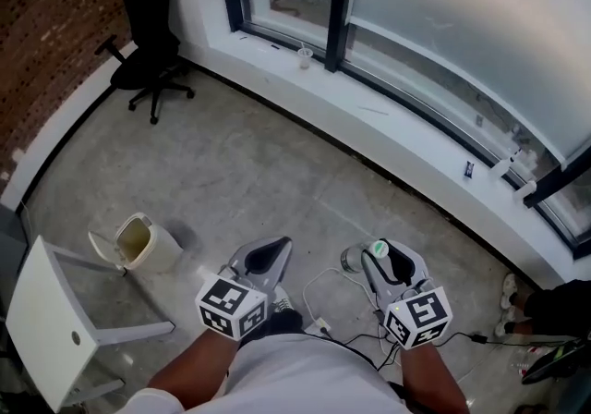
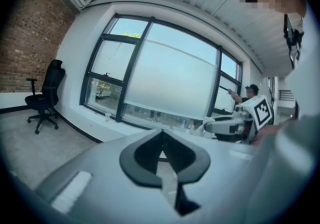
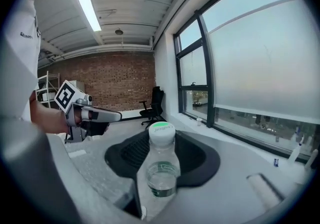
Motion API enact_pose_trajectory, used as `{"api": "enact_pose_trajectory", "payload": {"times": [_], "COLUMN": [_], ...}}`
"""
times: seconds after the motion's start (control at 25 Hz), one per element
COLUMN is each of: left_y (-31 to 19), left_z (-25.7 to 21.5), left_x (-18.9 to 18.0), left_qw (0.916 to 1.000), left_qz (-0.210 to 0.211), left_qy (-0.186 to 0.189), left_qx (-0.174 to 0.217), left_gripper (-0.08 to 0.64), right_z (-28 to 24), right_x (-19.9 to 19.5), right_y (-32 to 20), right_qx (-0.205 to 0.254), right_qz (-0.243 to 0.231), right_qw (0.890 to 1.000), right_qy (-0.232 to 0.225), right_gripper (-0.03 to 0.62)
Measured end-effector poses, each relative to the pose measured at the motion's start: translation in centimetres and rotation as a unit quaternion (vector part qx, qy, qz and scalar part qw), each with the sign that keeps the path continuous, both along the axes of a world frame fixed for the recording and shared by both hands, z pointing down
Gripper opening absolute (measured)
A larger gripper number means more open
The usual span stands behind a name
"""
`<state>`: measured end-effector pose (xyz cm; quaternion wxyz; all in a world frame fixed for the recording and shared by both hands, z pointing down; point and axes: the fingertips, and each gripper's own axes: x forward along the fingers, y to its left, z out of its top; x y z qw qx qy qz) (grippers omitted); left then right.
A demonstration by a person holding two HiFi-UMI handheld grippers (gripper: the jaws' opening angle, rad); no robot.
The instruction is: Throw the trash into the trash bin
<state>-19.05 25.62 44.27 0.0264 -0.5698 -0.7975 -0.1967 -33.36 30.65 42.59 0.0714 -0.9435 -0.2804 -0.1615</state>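
My right gripper [image 1: 380, 257] is shut on a clear plastic bottle [image 1: 378, 249] with a green cap, which I hold above the concrete floor. In the right gripper view the bottle [image 3: 161, 168] stands upright between the dark pads [image 3: 197, 155], its cap at the fingertips. My left gripper [image 1: 273, 251] is beside it on the left, jaws closed together with nothing in them; its pads [image 2: 142, 155] meet at the tip. A small white trash bin [image 1: 140, 243] with its lid up stands on the floor, left of the left gripper and lower than both.
A white table [image 1: 42, 324] is at the bottom left, next to the bin. A black office chair [image 1: 148, 42] stands by the brick wall. Cables [image 1: 323, 306] lie on the floor below my hands. The window sill [image 1: 406, 130] holds a cup [image 1: 305, 56] and small bottles [image 1: 510, 163].
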Motion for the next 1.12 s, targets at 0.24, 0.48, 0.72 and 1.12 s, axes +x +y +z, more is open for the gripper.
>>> {"api": "enact_pose_trajectory", "payload": {"times": [0.24, 0.48, 0.72, 1.12], "left_y": [1.7, 2.2, -0.8, -4.1], "left_z": [0.0, -1.2, -0.7, 0.5], "left_x": [8.0, 15.3, 20.4, 25.8], "left_qw": [0.9990, 0.9954, 0.9865, 0.9607], "left_qz": [-0.044, -0.094, -0.163, -0.276], "left_qy": [0.007, -0.002, -0.008, -0.023], "left_qx": [0.003, -0.015, -0.018, -0.023], "left_gripper": [0.003, 0.003, 0.003, 0.003], "right_z": [-0.8, -2.5, -3.2, -3.2], "right_x": [8.7, 17.6, 23.5, 30.4], "right_y": [3.5, 5.2, 4.1, 3.2], "right_qx": [0.003, -0.007, -0.020, -0.030], "right_qz": [-0.052, -0.113, -0.177, -0.265], "right_qw": [0.998, 0.993, 0.983, 0.963], "right_qy": [-0.021, -0.030, -0.050, -0.049], "right_gripper": [0.156, 0.156, 0.156, 0.156]}}
